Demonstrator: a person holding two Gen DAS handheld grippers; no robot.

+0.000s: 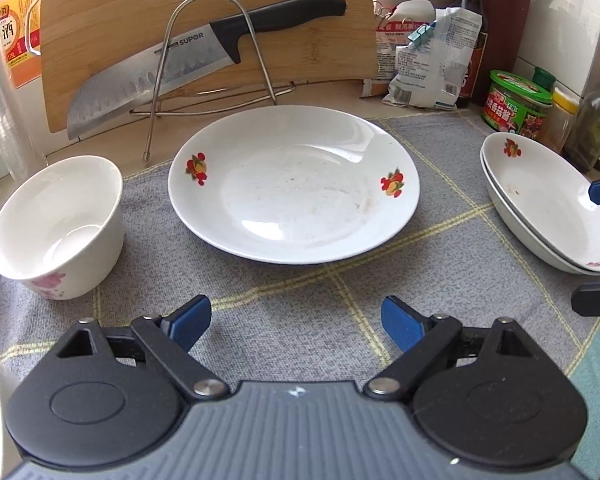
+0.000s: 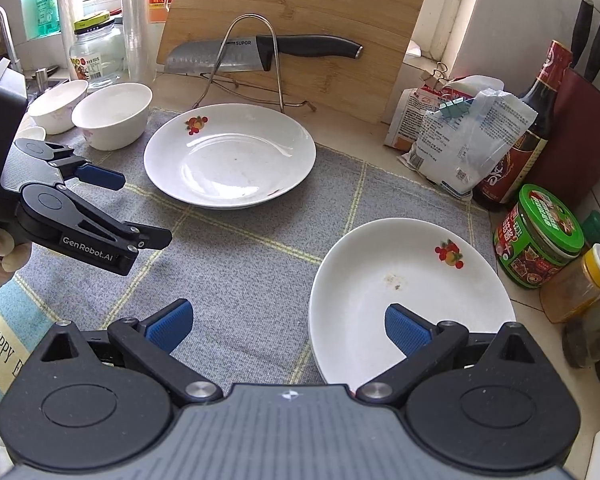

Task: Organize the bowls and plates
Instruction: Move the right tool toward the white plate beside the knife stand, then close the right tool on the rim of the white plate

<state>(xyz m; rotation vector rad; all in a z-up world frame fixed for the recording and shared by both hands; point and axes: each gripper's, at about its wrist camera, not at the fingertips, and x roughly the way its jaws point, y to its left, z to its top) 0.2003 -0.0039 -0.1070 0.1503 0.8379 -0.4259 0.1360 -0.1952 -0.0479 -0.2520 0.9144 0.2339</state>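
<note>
While both hover over grey mat (image 1: 292, 304), left hand-held gripper (image 1: 296, 322) gapes wide, nothing between pads; right hand-held gripper (image 2: 288, 326) likewise spread, empty. Single plate (image 1: 294, 190) straight ahead of left one, apart. Bowl (image 1: 58, 226) ahead to its left. Stacked plates (image 2: 410, 300) under right one's right pad, near rim hidden behind it; stack count unclear. Second bowl (image 2: 58, 106) partly hidden behind first. Knife (image 1: 172, 68) on rack (image 1: 212, 52) beyond, against cutting board (image 1: 204, 0).

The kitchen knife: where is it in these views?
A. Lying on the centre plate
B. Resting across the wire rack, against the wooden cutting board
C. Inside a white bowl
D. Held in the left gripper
B: the kitchen knife lies across the wire rack, against the upright wooden cutting board.
</note>
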